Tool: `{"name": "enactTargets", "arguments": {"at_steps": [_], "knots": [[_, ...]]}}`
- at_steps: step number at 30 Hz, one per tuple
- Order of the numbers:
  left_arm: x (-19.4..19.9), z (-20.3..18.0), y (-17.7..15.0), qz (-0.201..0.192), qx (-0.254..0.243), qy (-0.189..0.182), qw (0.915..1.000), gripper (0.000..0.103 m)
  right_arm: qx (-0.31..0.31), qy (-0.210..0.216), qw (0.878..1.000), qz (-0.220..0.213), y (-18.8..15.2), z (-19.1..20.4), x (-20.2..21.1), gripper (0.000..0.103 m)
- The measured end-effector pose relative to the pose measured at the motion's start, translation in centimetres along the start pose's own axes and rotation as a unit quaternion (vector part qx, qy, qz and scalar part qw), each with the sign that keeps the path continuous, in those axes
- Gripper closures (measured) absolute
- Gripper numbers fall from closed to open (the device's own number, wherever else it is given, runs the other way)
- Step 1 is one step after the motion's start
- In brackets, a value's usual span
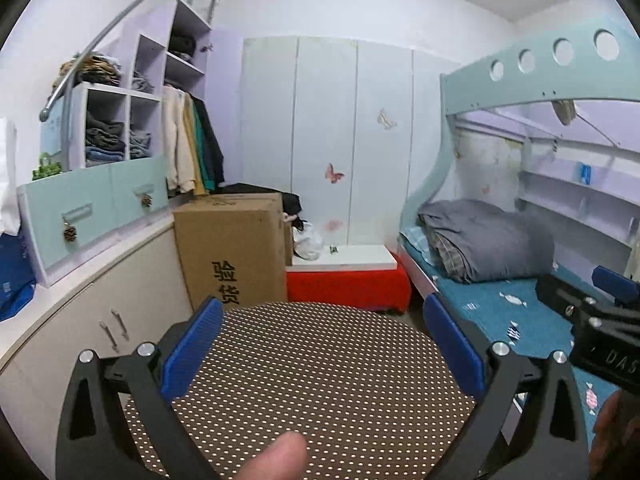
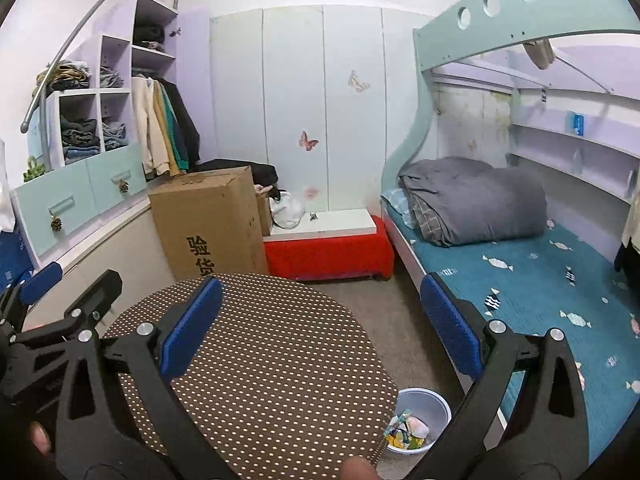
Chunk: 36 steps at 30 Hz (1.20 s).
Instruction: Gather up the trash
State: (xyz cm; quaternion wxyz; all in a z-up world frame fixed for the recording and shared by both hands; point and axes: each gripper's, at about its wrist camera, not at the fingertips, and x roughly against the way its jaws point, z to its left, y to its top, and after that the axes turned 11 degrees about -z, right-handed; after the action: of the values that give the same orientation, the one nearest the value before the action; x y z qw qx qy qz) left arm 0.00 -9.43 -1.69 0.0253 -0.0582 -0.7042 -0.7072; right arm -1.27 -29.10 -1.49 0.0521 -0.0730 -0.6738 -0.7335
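Note:
A round table with a brown white-dotted cloth (image 1: 320, 380) lies under both grippers; it also shows in the right wrist view (image 2: 272, 368). My left gripper (image 1: 324, 344) is open and empty above the table. My right gripper (image 2: 320, 328) is open and empty above the table's right side; its body shows at the right of the left wrist view (image 1: 592, 328). A pale blue bin (image 2: 424, 412) stands on the floor at the table's right edge. It holds colourful wrappers (image 2: 404, 432). No trash shows on the table.
A cardboard box (image 1: 232, 248) stands behind the table, beside a red bench with a white top (image 1: 348, 284). A bunk bed with a blue sheet and a grey quilt (image 2: 472, 200) fills the right. Cabinets and shelves (image 1: 100, 208) line the left wall.

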Motion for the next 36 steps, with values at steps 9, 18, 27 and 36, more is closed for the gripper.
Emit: {"name": "enactTargets", "arguments": {"at_steps": [9, 18, 27, 36], "knots": [[1.1, 1.5, 0.4, -0.014, 0.016, 0.007, 0.9998, 0.005, -0.001, -0.007, 1.0, -0.015, 0.4, 0.5, 0.6, 0.006], [1.1, 2.1, 0.2, -0.017, 0.016, 0.009, 0.9997, 0.005, -0.001, -0.003, 1.0, -0.018, 0.3, 0.4, 0.7, 0.006], [1.0, 2.0, 0.0, -0.017, 0.017, 0.006, 0.9997, 0.005, -0.002, 0.0, 1.0, -0.019, 0.7, 0.3, 0.5, 0.006], [1.2, 1.6, -0.1, -0.022, 0.017, 0.008, 0.9996, 0.005, -0.004, 0.003, 1.0, -0.019, 0.8, 0.1, 0.4, 0.006]]}}
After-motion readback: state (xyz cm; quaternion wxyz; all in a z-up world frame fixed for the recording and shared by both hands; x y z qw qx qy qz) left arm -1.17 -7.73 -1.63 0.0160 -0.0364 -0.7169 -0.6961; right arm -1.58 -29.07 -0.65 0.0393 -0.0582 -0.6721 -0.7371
